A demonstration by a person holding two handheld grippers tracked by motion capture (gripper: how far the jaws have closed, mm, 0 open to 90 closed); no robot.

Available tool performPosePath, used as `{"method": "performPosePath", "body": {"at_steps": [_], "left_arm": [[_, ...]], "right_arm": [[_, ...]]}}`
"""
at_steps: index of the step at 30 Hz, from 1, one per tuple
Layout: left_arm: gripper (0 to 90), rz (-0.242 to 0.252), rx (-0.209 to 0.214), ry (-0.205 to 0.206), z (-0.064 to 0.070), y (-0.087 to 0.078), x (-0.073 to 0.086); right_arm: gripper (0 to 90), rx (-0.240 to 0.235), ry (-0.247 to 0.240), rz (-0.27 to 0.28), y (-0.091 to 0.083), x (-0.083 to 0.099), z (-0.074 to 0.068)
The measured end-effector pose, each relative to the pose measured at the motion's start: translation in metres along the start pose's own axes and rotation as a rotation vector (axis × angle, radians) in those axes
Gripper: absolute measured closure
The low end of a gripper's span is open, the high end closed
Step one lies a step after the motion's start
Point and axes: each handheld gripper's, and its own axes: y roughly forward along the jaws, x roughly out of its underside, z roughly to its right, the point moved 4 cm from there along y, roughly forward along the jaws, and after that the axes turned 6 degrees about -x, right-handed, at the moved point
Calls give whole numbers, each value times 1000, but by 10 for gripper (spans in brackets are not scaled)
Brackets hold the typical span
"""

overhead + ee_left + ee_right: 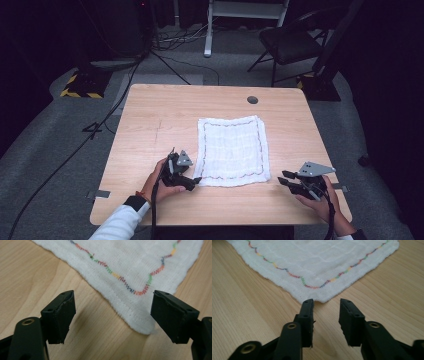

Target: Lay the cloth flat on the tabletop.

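Observation:
A white cloth [231,150] with a wavy multicoloured stitched border lies flat in the middle of the wooden table [150,115]. My left gripper [196,182] is at the cloth's near left corner, open wide; in the left gripper view that corner [142,325] lies between the two jaws, nothing gripped. My right gripper [283,178] rests on the table a short way right of the near right corner, open by a narrower gap. In the right gripper view the cloth's corner [319,298] lies just beyond the fingertips [308,305], apart from them.
A round grey grommet [252,100] sits near the table's far edge. Beyond the table stand a black chair [290,45], a white frame leg [208,30] and cables [105,120] on the grey floor. A yellow-and-black striped base [80,92] lies at far left.

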Motion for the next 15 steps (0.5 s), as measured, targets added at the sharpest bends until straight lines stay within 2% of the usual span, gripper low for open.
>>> {"method": "performPosePath", "body": {"at_steps": [2, 5, 6, 8, 9, 10, 13, 14, 15], "left_arm": [[199, 28, 13, -12, -4, -7, -2], [200, 32, 14, -24, -8, -8, -3], [200, 31, 7, -41, -15, -7, -4], [201, 28, 5, -38, -18, -7, -5], [202, 47, -1, -57, -27, -8, -9], [205, 50, -5, -60, -31, -9, -11], [202, 58, -29, -61, -37, -9, -13], [209, 61, -26, -82, -41, -9, -14], [209, 62, -33, -76, -42, -8, -14]], "right_arm": [[585, -8, 0, 13, 2, -4, -1], [553, -11, -1, 46, 2, -10, -4], [547, -9, -4, 71, 2, -14, -7], [524, -21, -8, 104, 3, -20, -12], [512, -17, -22, 110, 4, -23, -16], [497, -23, -30, 111, 6, -26, -20], [483, -34, -42, 106, 9, -28, -25], [458, -44, -51, 99, 15, -30, -28], [451, -46, -57, 94, 16, -31, -29]]}}
